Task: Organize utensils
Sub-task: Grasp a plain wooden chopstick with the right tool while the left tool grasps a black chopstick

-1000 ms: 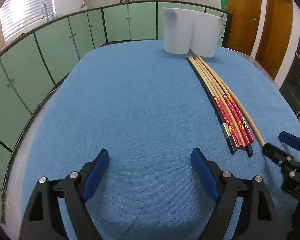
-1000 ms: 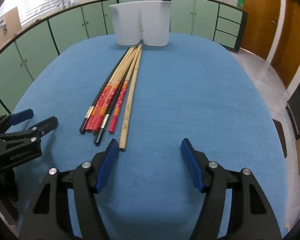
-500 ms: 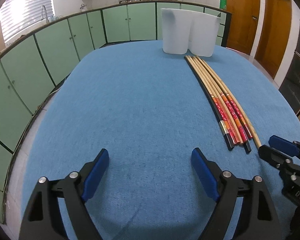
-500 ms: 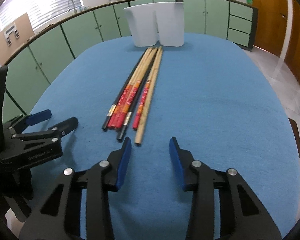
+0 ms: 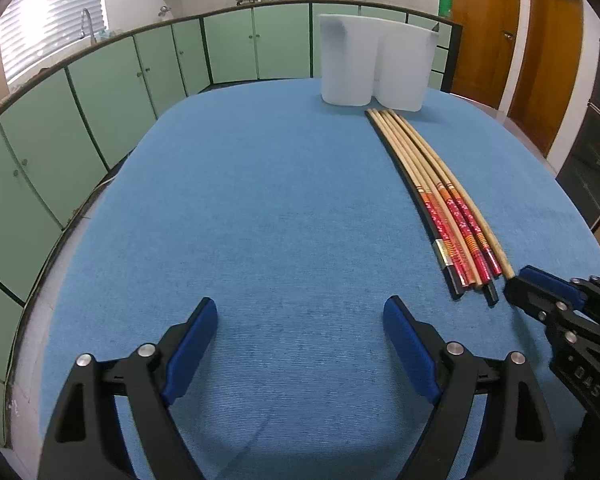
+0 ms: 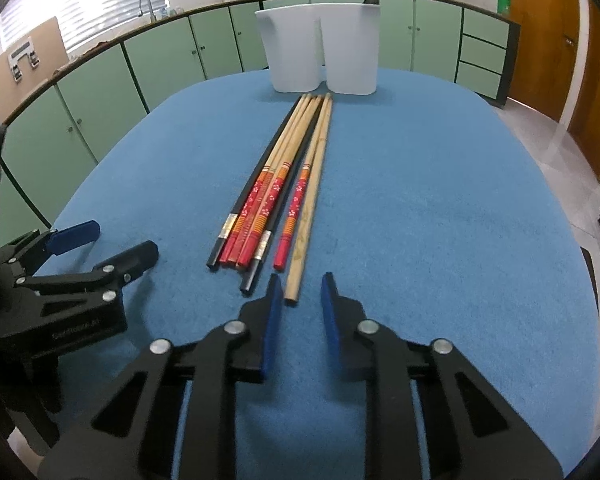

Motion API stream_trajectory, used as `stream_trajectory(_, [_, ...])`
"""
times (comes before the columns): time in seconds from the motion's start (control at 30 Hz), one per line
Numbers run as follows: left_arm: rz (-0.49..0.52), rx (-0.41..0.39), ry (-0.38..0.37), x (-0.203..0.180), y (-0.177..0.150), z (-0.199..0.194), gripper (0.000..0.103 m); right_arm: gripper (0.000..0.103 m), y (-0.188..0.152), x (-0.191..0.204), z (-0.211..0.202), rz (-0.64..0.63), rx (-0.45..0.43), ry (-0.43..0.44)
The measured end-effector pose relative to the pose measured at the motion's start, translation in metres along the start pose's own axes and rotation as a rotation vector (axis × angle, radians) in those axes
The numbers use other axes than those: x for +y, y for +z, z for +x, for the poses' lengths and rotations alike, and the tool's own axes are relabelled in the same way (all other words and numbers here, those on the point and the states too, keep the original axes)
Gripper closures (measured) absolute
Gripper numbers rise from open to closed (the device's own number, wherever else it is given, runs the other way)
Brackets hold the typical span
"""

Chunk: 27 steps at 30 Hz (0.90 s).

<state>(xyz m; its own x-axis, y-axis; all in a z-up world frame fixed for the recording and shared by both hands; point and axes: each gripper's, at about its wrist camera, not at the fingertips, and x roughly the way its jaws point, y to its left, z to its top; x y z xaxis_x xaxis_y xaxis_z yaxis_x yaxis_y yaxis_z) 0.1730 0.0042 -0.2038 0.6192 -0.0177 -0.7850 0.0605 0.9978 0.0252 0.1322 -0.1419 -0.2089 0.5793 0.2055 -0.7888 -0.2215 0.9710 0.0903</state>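
Bare blue tabletop [image 5: 260, 208] left of chopsticks [image 6: 278, 192]

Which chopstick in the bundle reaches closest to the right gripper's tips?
The plain wooden chopstick, rightmost in the bundle and without red pattern or black finish. Its near end reaches just ahead of the right gripper, farther toward it than any other.

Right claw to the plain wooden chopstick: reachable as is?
Probably yes. The right claw sits at the near end of the plain wooden chopstick, outermost in the row with bare cloth on its right. Its jaws have just been closing, the stick's tip at their mouth, not pinched. The red-patterned chopstick alongside is close.
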Motion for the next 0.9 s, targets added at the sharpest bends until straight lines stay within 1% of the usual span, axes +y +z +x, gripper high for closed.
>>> stream_trajectory(0.1, [0.01, 0.002, -0.009, -0.005, 0.0, 0.0, 0.019, 0.096, 0.0, -0.002, 0.0, 0.005, -0.002, -0.004])
stream_trajectory(0.17, [0.013, 0.003, -0.022, -0.008, 0.0, 0.0, 0.019, 0.097, -0.001, -0.008, -0.002, 0.023, -0.008, -0.026])
stream_trajectory(0.33, [0.044, 0.006, -0.088, -0.023, 0.001, -0.001, 0.019, 0.097, -0.003, -0.035, -0.007, 0.077, -0.015, -0.061])
stream_trajectory(0.4, [0.068, 0.007, -0.099, -0.032, 0.004, 0.001, 0.019, 0.097, -0.005, -0.044, -0.008, 0.104, -0.017, -0.048])
stream_trajectory(0.5, [0.082, 0.01, -0.113, -0.04, 0.007, 0.003, 0.019, 0.097, -0.006, -0.049, -0.008, 0.117, -0.019, -0.039])
stream_trajectory(0.67, [0.101, 0.02, -0.096, -0.047, 0.01, 0.009, 0.018, 0.097, -0.006, -0.048, -0.008, 0.115, -0.018, -0.034])
stream_trajectory(0.77, [0.088, 0.018, -0.077, -0.043, 0.008, 0.008, 0.017, 0.097, -0.006, -0.049, -0.008, 0.115, -0.017, -0.032])
stream_trajectory(0.9, [0.053, 0.015, -0.042, -0.027, 0.006, 0.005, 0.017, 0.096, -0.006, -0.048, -0.008, 0.109, -0.015, -0.035])
